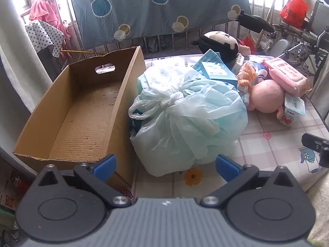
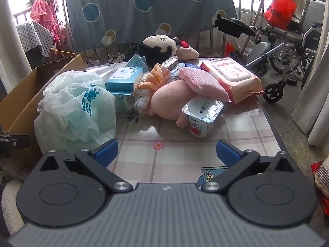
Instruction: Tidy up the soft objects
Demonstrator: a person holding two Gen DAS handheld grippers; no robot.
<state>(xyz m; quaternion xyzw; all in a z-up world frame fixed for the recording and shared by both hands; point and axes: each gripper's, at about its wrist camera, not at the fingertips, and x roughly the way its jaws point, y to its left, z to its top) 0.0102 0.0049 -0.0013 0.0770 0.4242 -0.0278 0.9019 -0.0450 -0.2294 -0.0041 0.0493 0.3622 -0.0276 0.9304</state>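
Both claws, left claw [image 1: 165,165] and right claw [image 2: 166,151], are standing wide open, empty. The knotted pale-green plastic bag [image 1: 189,119] is lying on the checked worktop [image 2: 174,156] beside the empty brown cardboard box [image 1: 82,113]. Risk: thin film slipping or tearing; the foil-lidded yogurt cup [image 2: 202,117] is leaning against the pink plush toy [image 2: 168,100] and may topple.

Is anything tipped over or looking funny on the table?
Yes. The white yogurt cup with the foil lid is tilted, leaning against the pink plush toy instead of standing flat. The brown cardboard box holds nothing, while the soft things lie heaped beside it.
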